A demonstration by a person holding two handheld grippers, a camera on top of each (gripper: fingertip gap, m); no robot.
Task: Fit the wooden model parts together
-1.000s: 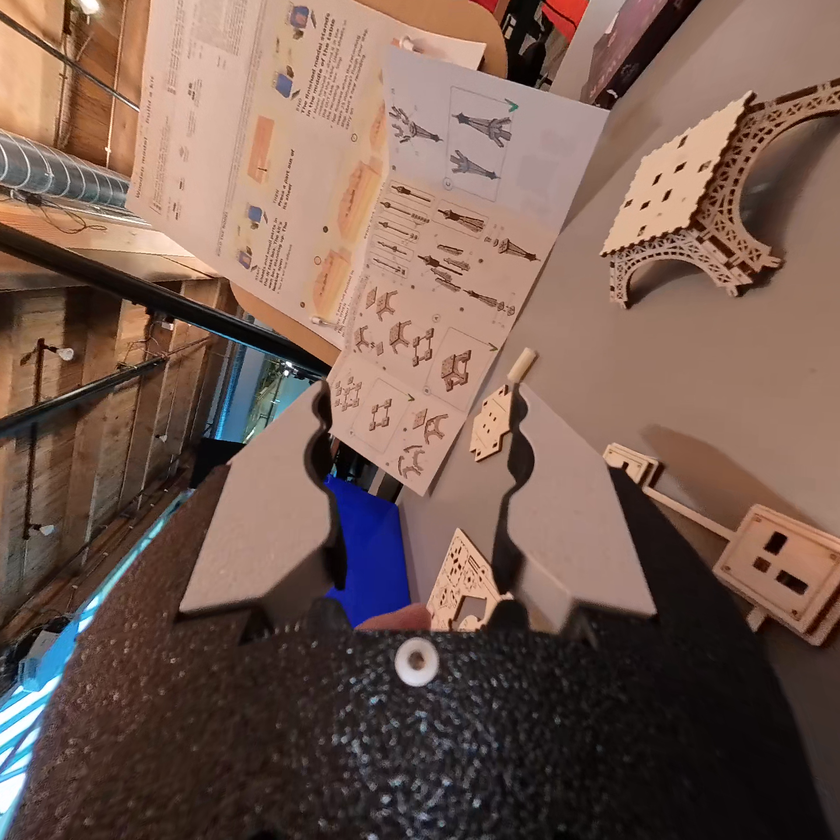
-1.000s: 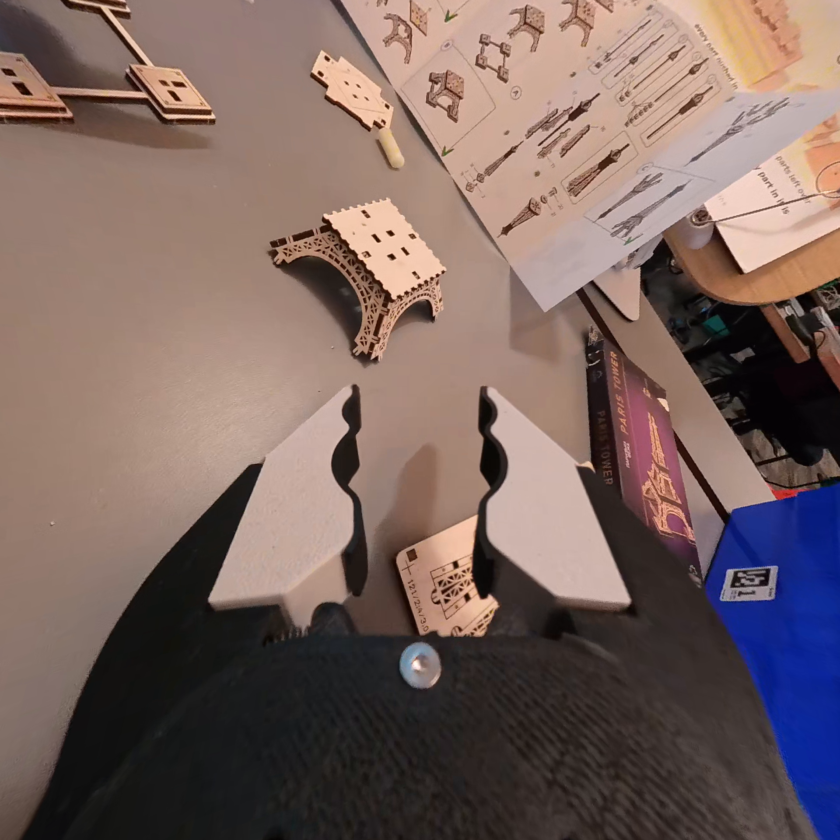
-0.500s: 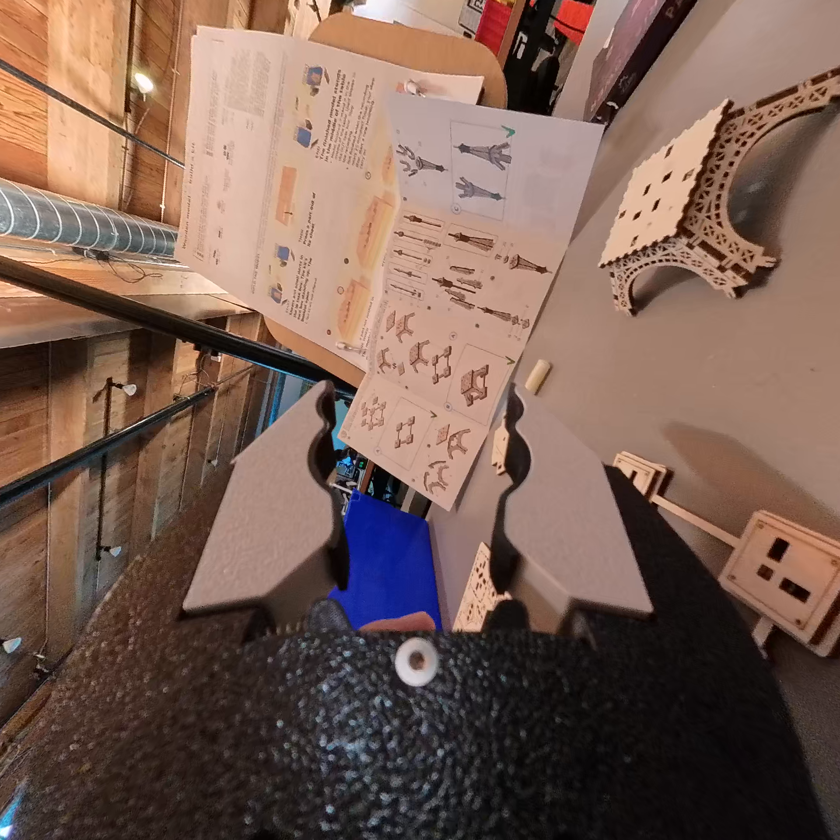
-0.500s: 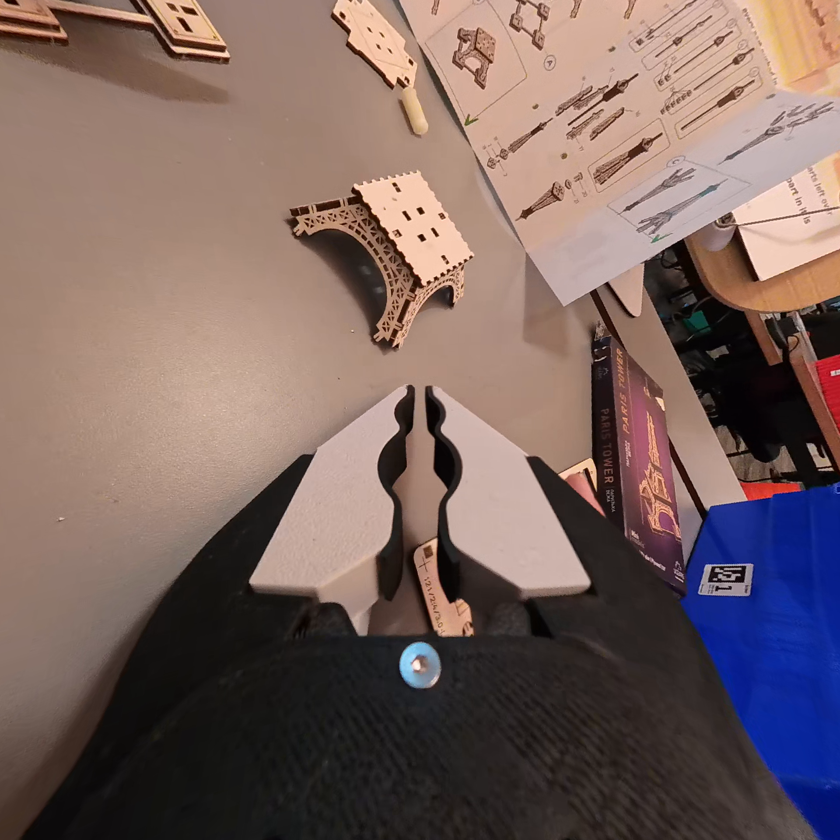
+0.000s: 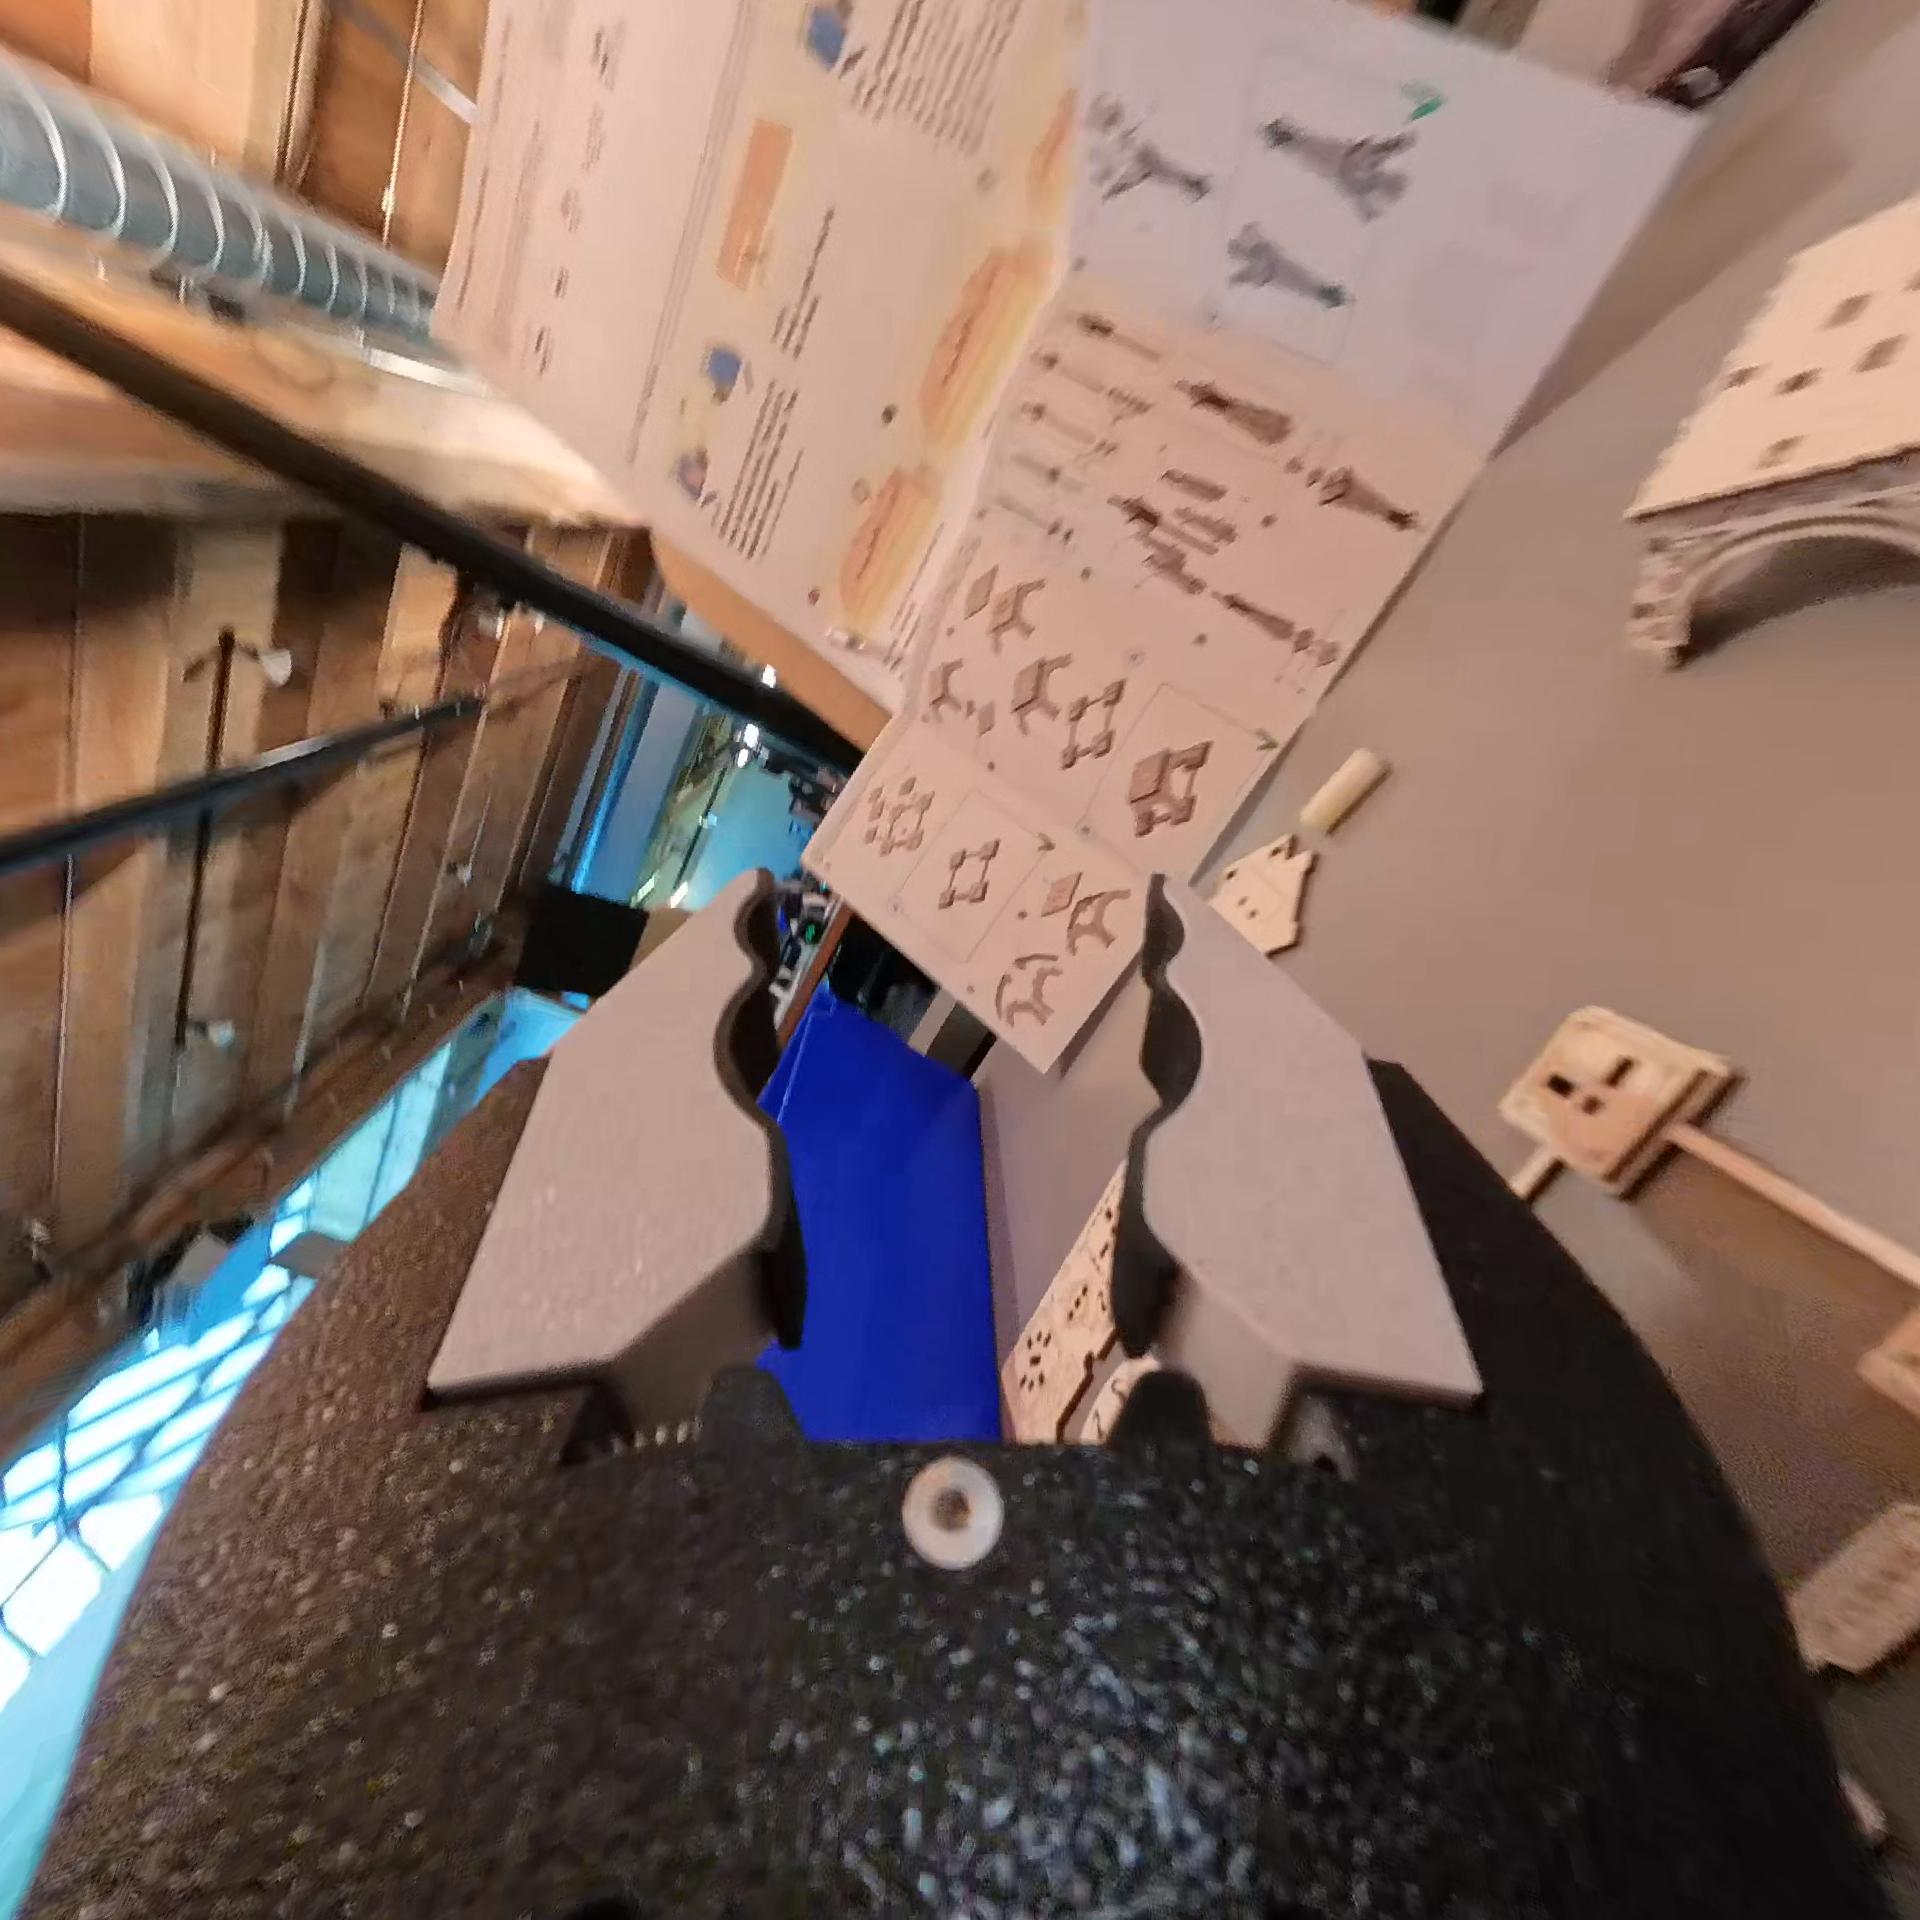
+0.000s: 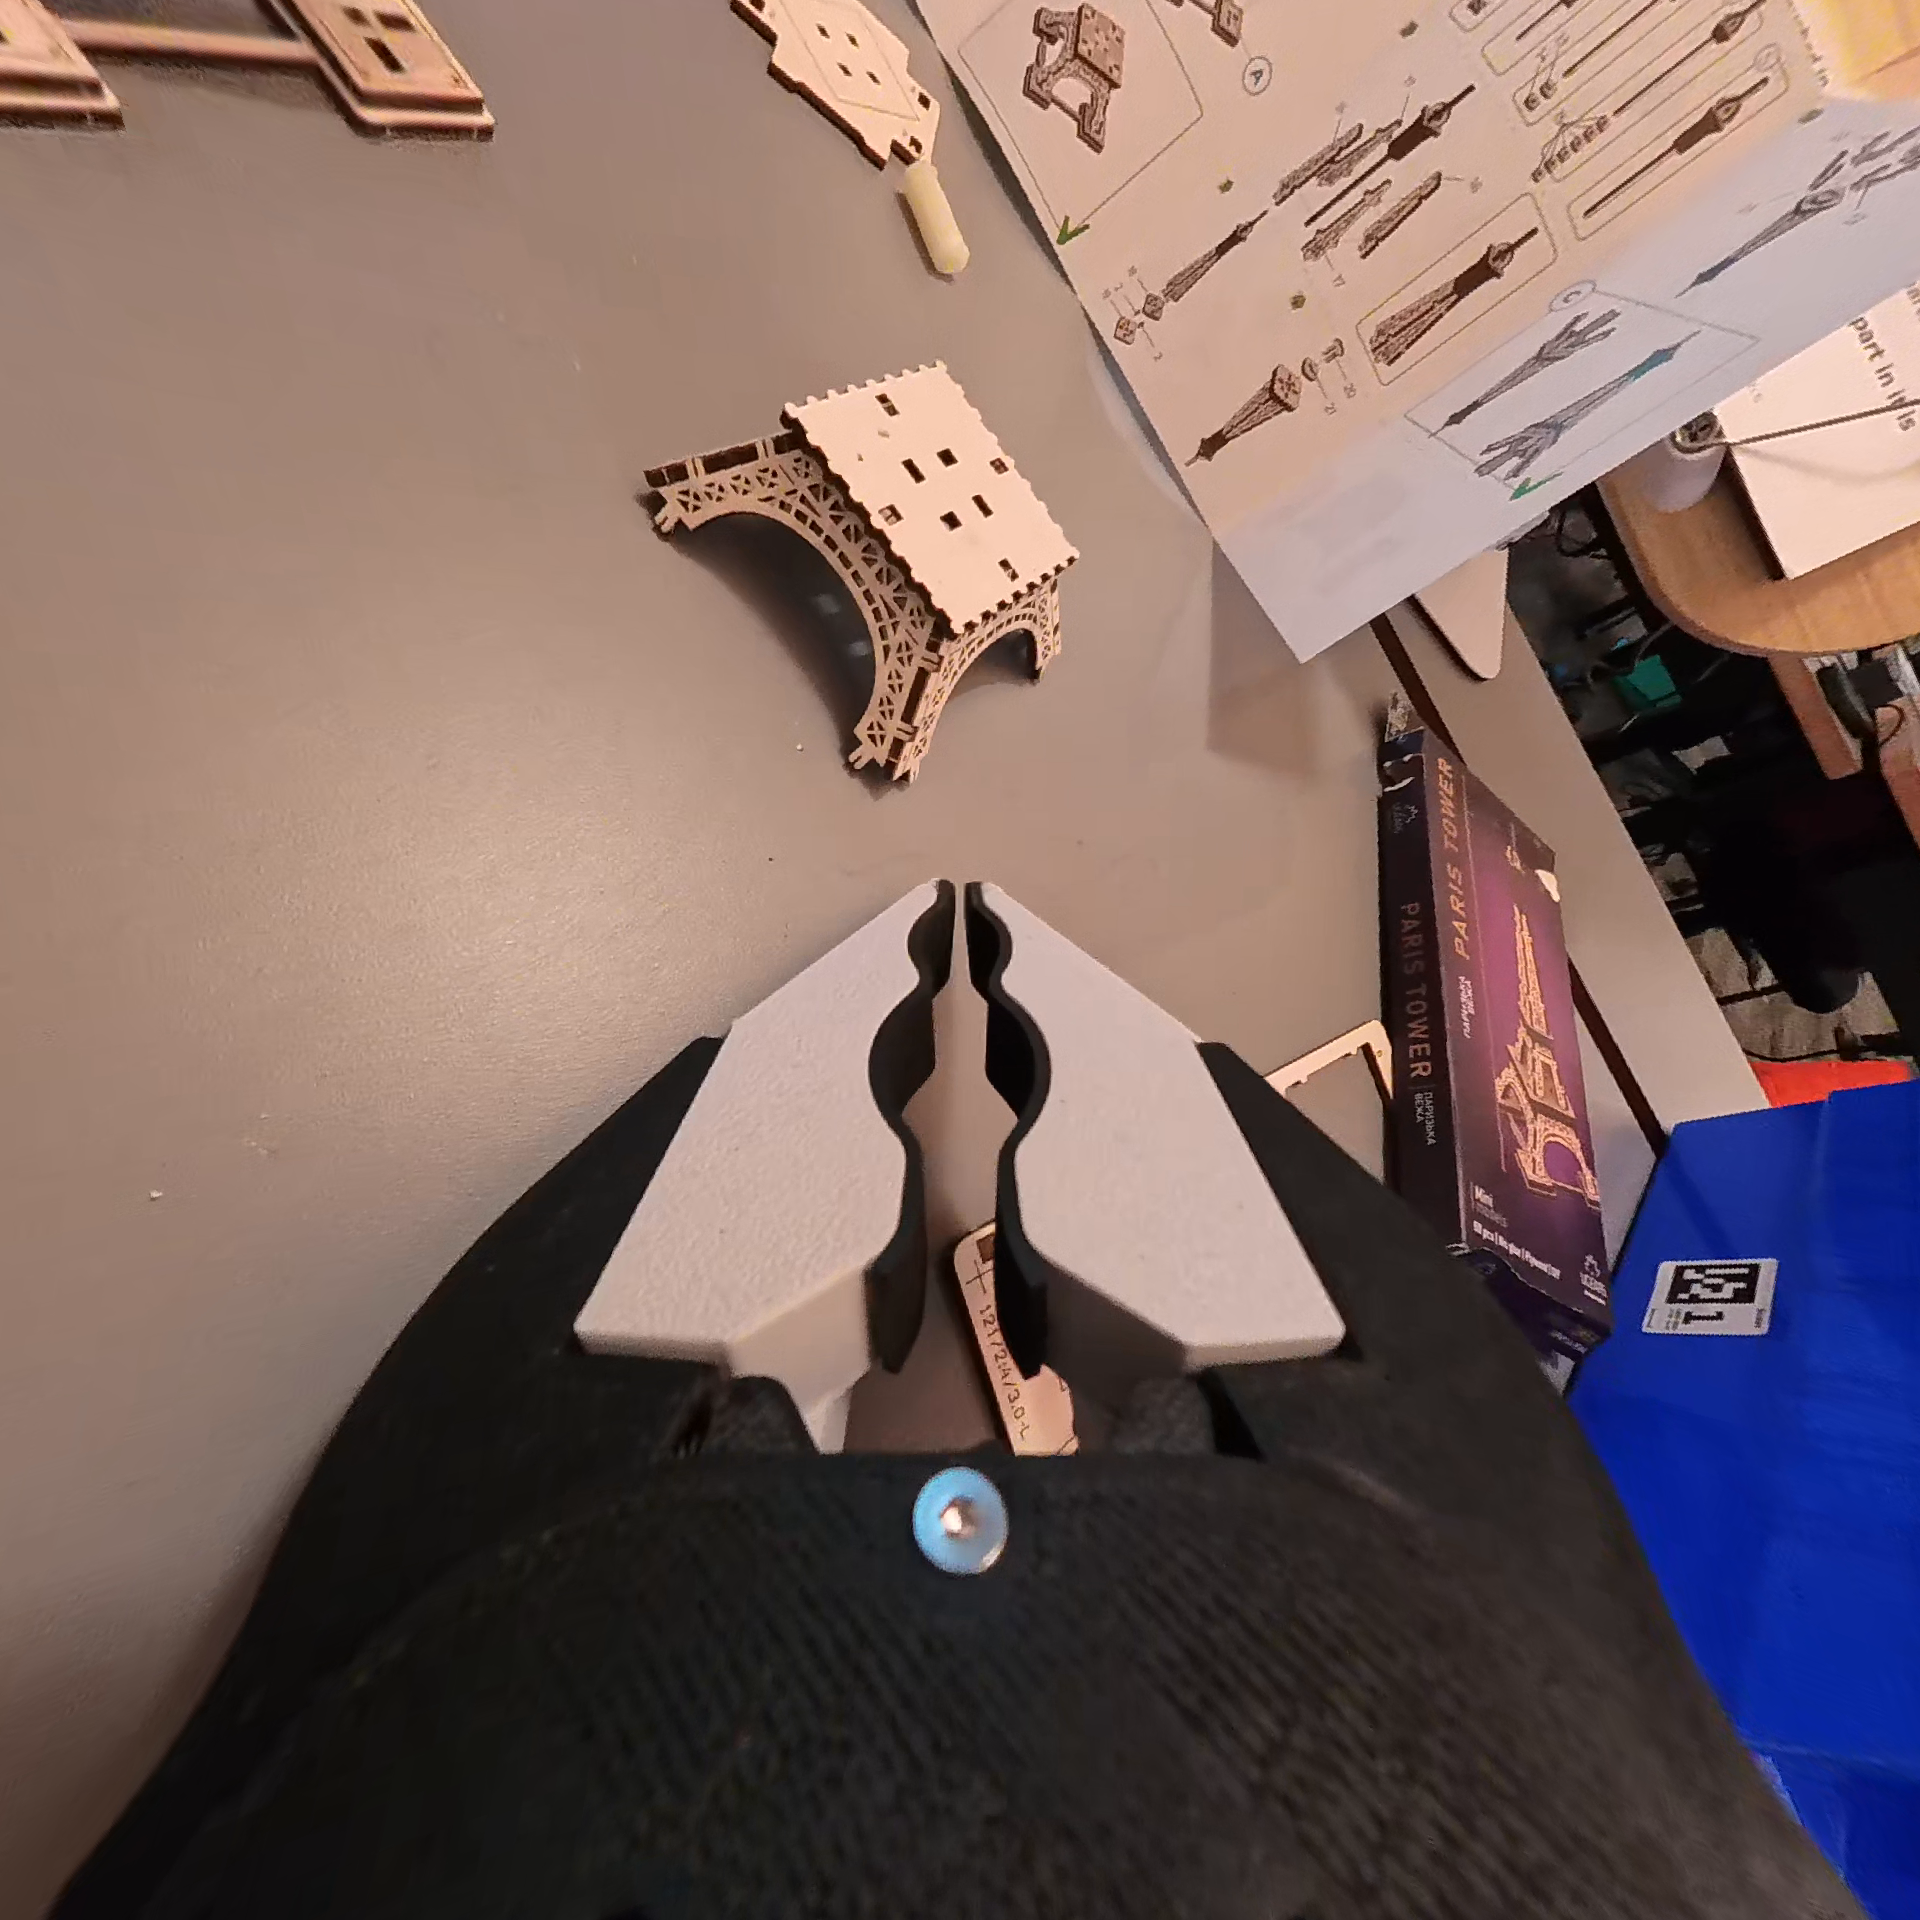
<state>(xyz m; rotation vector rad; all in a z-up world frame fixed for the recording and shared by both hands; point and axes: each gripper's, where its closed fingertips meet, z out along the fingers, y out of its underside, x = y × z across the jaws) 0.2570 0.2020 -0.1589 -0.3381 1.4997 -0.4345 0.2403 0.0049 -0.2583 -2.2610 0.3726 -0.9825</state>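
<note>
1. The grey table (image 6: 312,727) carries all the wooden parts.
2. A folded instruction sheet (image 6: 1455,260) lies at the table's far edge and overhangs it; the left wrist view shows it too (image 5: 1091,468).
3. A dark purple box (image 6: 1496,1039) lies at the table's edge, beside a blue bin (image 6: 1766,1507).
4. The right gripper (image 6: 958,891) is clenched, fingertips almost touching. A thin wooden sheet (image 6: 1013,1361) shows in the gap near the finger roots; I cannot tell whether the fingers grip it.
5. The left gripper (image 5: 961,914) is released, jaws wide apart, nothing between the tips. A fretted wooden panel (image 5: 1070,1320) shows beside its right finger.
6. The tower base (image 6: 883,561), four lattice arches under a slotted square deck, stands upright on the table, ahead of the right gripper and apart from it.
7. Two square frames joined by a strip (image 6: 312,52) lie flat at the far left.
8. A small flat slotted plate (image 6: 847,73) lies near the sheet.
9. A pale peg (image 6: 935,218) lies just beside that plate.
</note>
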